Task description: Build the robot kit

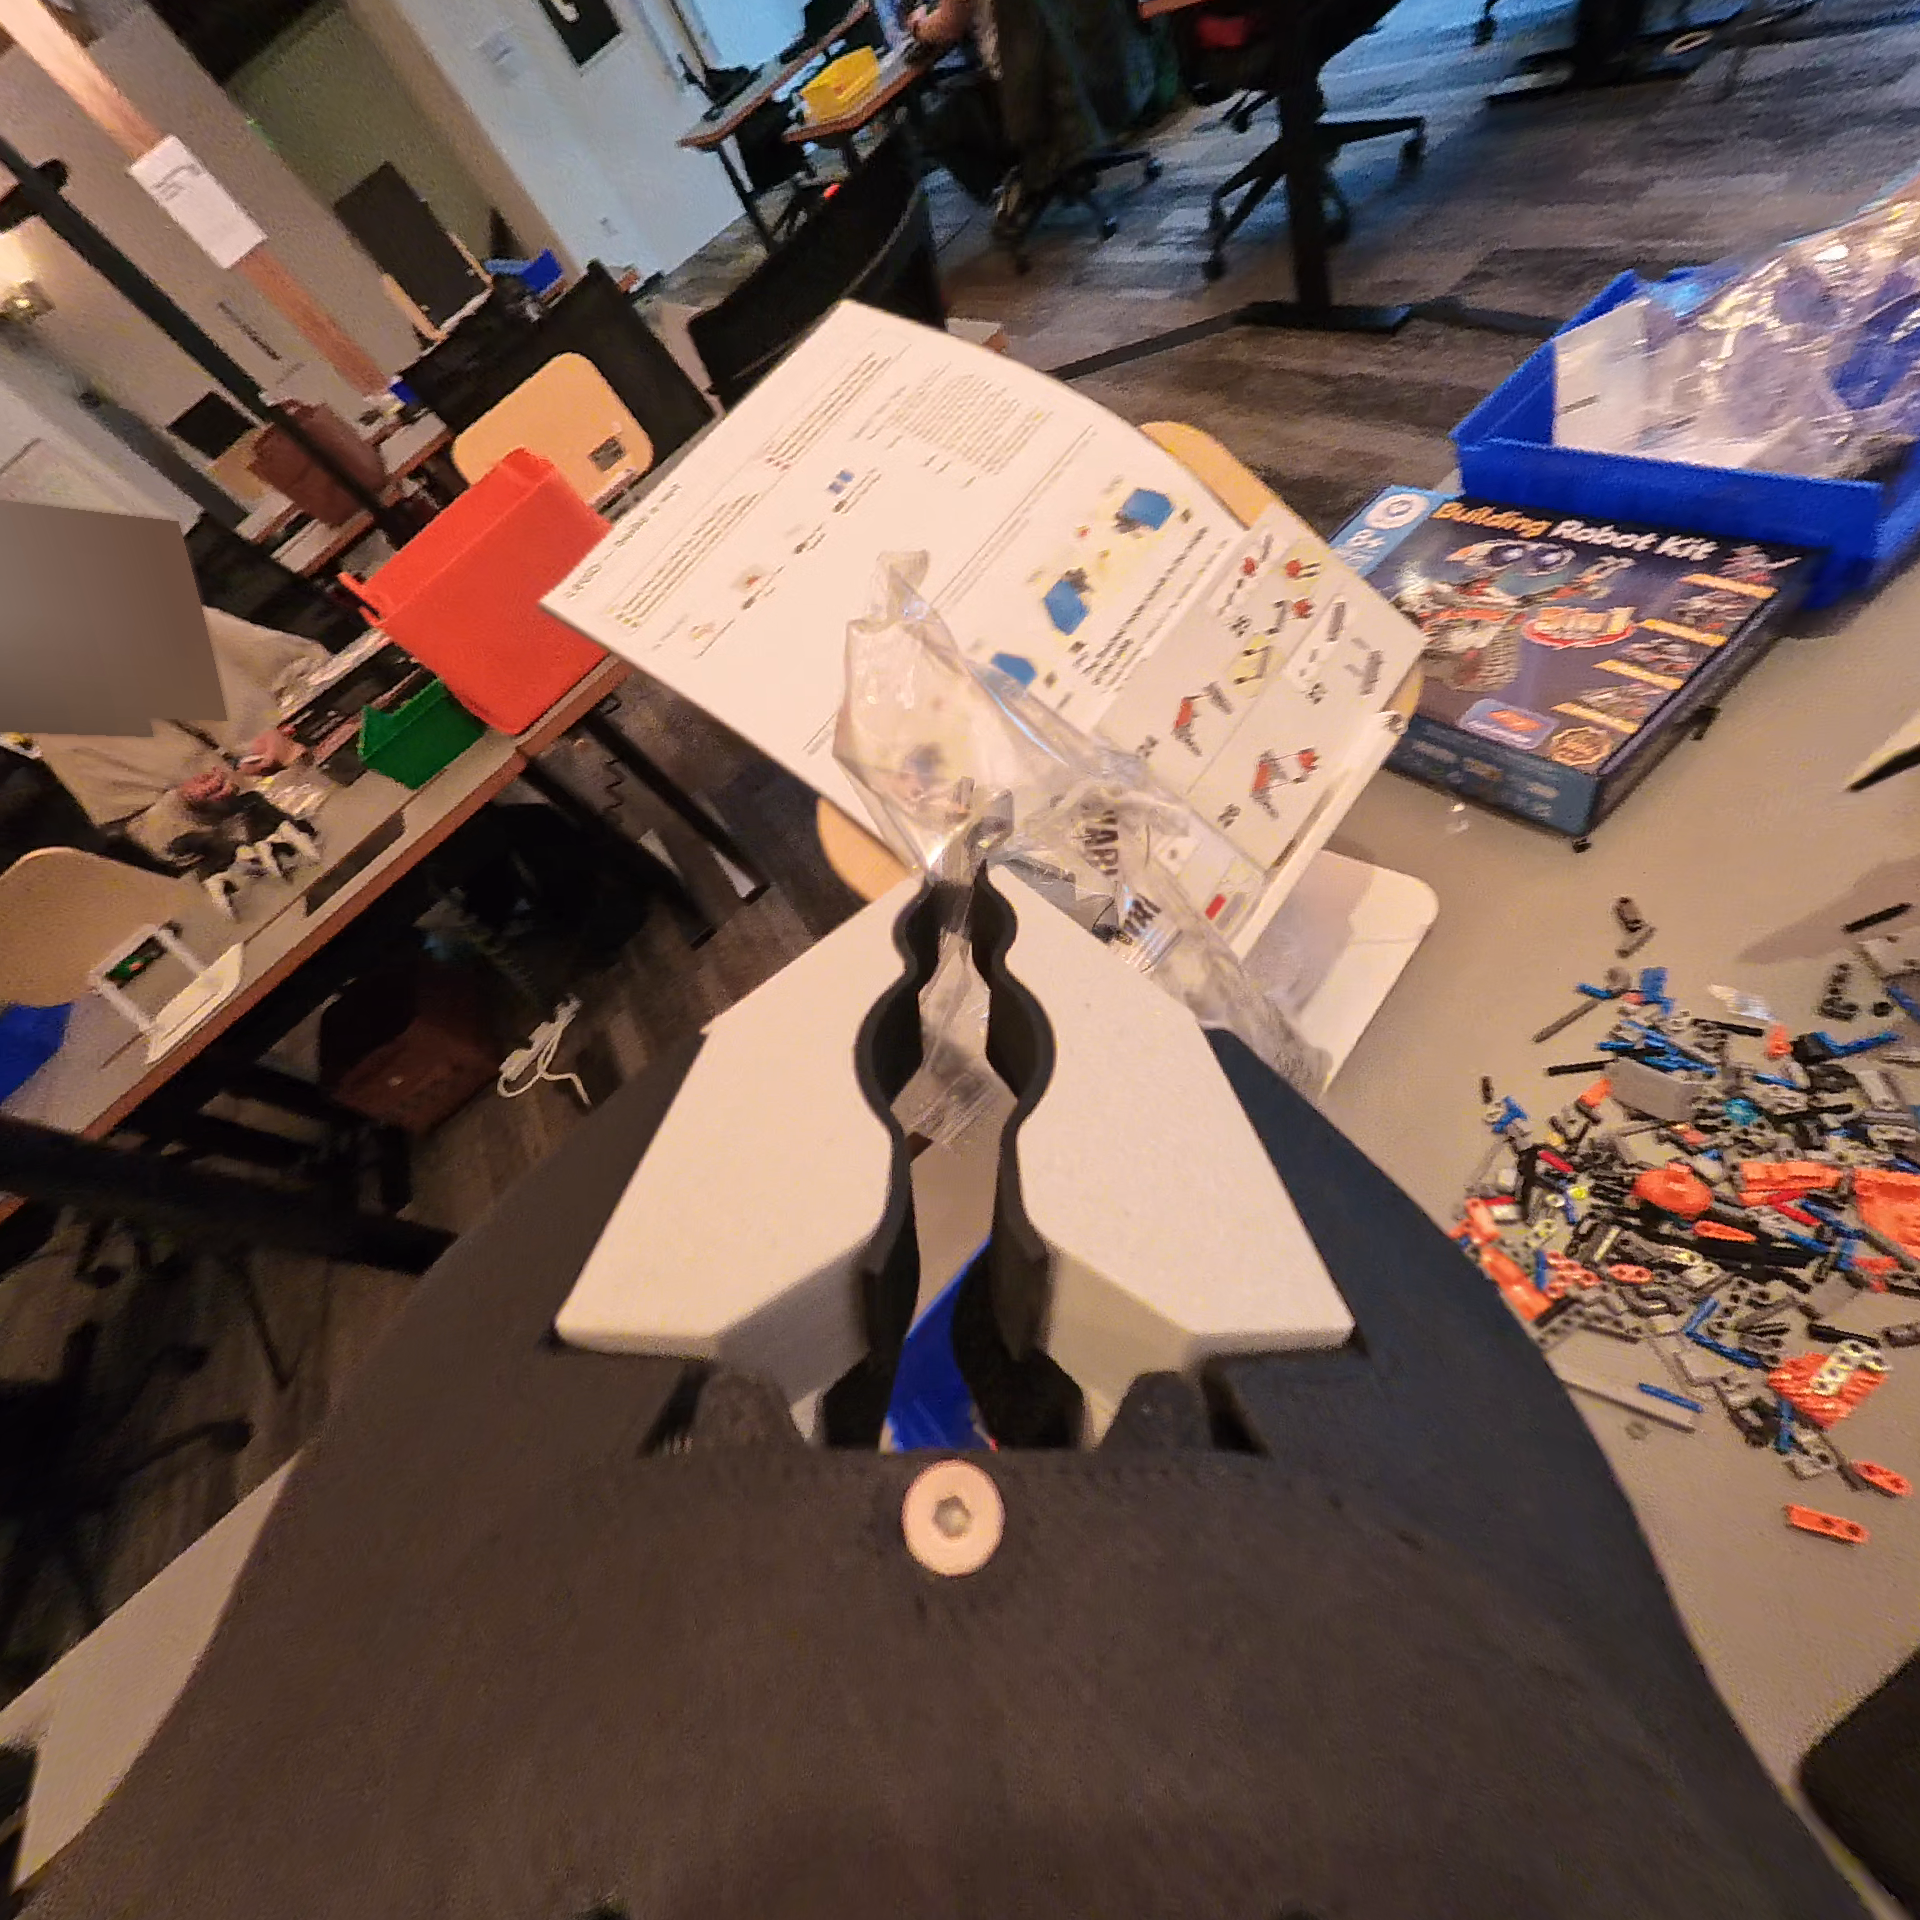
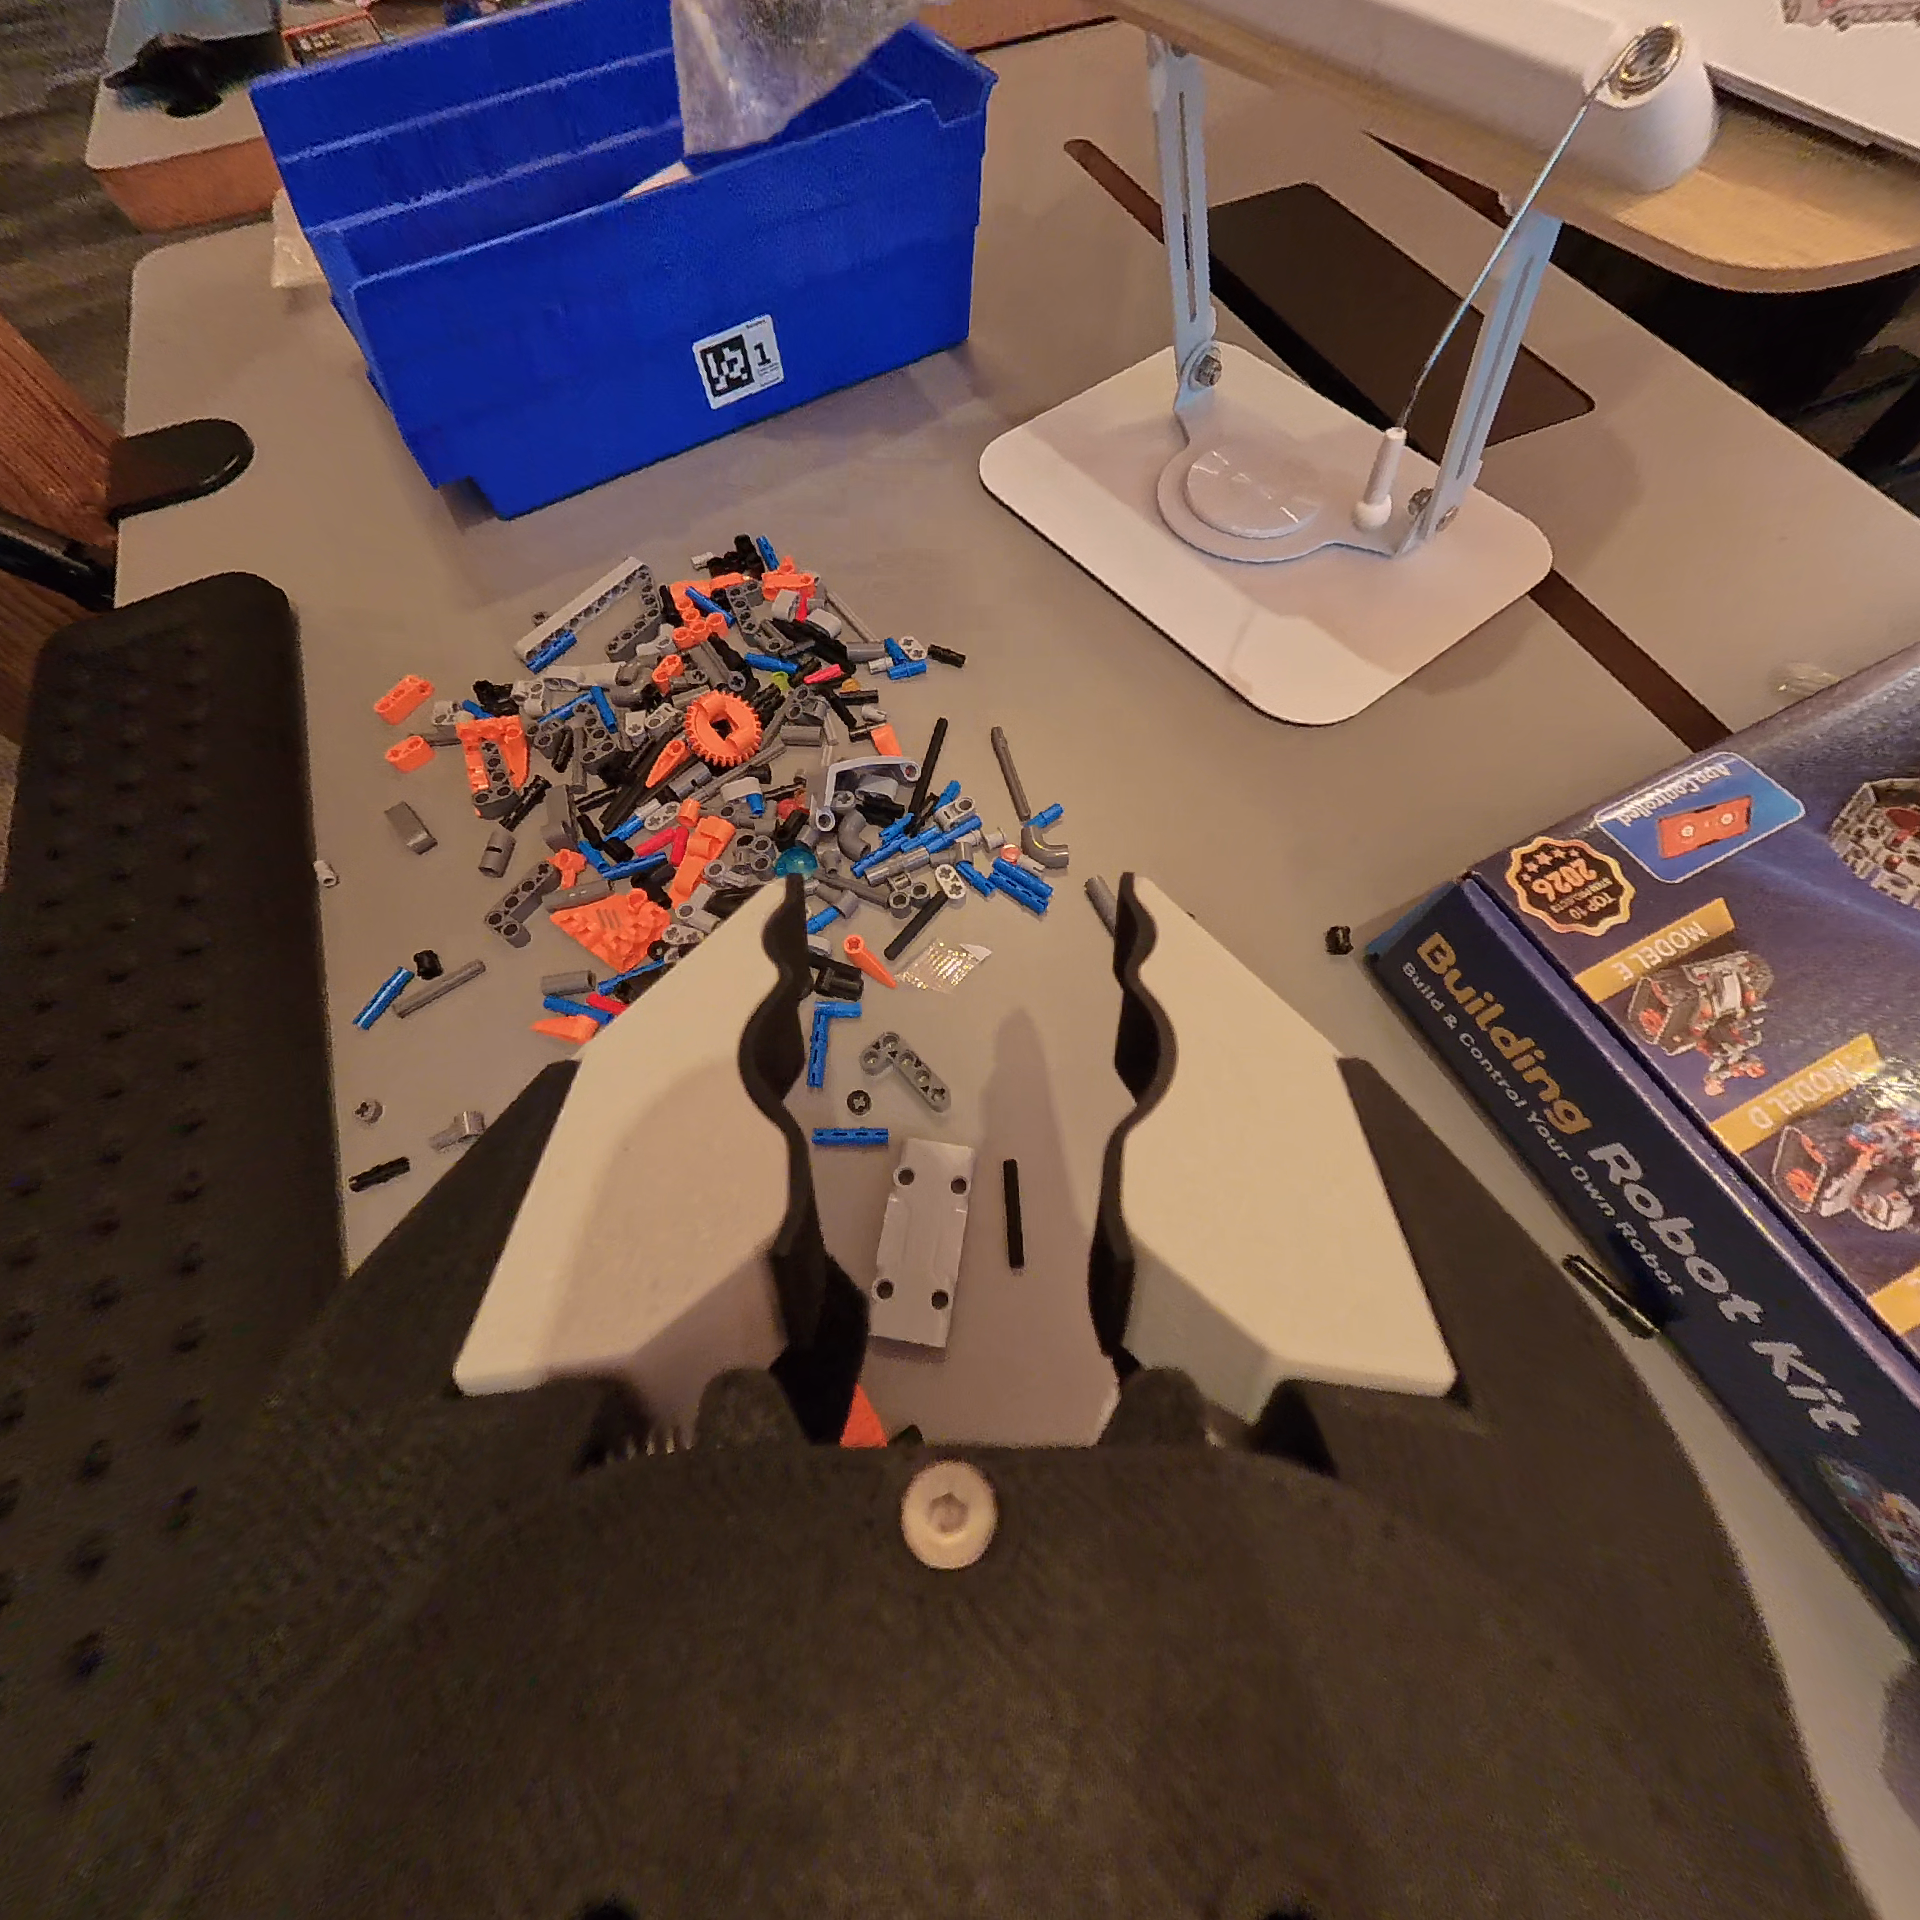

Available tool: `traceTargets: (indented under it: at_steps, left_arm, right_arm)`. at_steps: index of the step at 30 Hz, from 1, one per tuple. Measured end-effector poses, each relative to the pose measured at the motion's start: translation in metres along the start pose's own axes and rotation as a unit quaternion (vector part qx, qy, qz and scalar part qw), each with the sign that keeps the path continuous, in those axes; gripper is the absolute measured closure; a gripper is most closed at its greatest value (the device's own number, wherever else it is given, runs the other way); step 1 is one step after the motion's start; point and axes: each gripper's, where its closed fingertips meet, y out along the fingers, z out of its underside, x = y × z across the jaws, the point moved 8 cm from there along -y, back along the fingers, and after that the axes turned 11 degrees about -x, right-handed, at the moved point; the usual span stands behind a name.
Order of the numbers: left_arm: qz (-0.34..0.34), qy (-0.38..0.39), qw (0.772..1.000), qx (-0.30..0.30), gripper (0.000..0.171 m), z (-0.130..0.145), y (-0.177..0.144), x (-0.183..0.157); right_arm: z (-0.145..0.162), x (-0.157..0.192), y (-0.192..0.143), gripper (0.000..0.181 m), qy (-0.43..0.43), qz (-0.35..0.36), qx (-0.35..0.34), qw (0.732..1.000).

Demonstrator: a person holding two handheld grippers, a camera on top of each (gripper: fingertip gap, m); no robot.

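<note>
My left gripper point(image 1: 958, 883) is shut on a crumpled clear plastic bag point(image 1: 966, 717), held up in the air in front of an open instruction booklet point(image 1: 935, 499) on a white stand. My right gripper point(image 2: 956, 894) is open and empty, low over the grey table point(image 2: 1195, 790). It sits at the near edge of a pile of small orange, blue, black and grey building parts point(image 2: 717, 790). A grey plate piece point(image 2: 920, 1236) and a black pin point(image 2: 1013, 1210) lie between its fingers. The pile also shows in the left wrist view point(image 1: 1714, 1195).
A blue bin point(image 2: 644, 301) stands behind the pile, with a clear bag hanging over it. The white stand base point(image 2: 1278, 582) is to the right. A dark kit box point(image 2: 1714, 1091) lies at right. Another blue bin point(image 1: 1662, 468) holds plastic bags. A person sits at a far table. One gripper's finger ends stand about 50 cm off the other's.
</note>
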Motion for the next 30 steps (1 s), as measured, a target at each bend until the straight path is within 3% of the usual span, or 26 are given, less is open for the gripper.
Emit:
traceTargets:
  at_steps: [6, 11, 16, 20, 25, 30]
  left_arm:
    - [-0.021, -0.011, 0.999, 0.024, 0.168, 0.035, -0.013, 0.007]
    - [-0.021, -0.042, 0.995, 0.083, 0.168, 0.107, -0.008, -0.015]
    - [-0.002, -0.139, 0.984, 0.113, 0.168, 0.181, -0.005, -0.034]
    - [0.005, -0.169, 0.973, 0.159, 0.168, 0.231, 0.002, -0.053]
    - [0.035, -0.216, 0.959, 0.179, 0.168, 0.263, 0.010, -0.073]
    - [0.049, -0.237, 0.954, 0.178, 0.167, 0.278, 0.025, -0.086]
  right_arm:
    - [0.001, -0.004, -0.005, 0.124, 0.006, 0.005, -0.005, 1.000]
    - [0.003, -0.005, -0.007, 0.124, 0.007, 0.006, 0.000, 1.000]
    - [0.009, -0.009, -0.011, 0.124, 0.016, 0.009, 0.006, 1.000]
    - [0.013, -0.011, -0.012, 0.124, 0.020, 0.007, 0.015, 1.000]
    - [0.021, -0.012, -0.011, 0.123, 0.020, 0.008, 0.038, 0.999]
    - [0.023, -0.010, -0.008, 0.122, 0.018, 0.001, 0.047, 0.999]
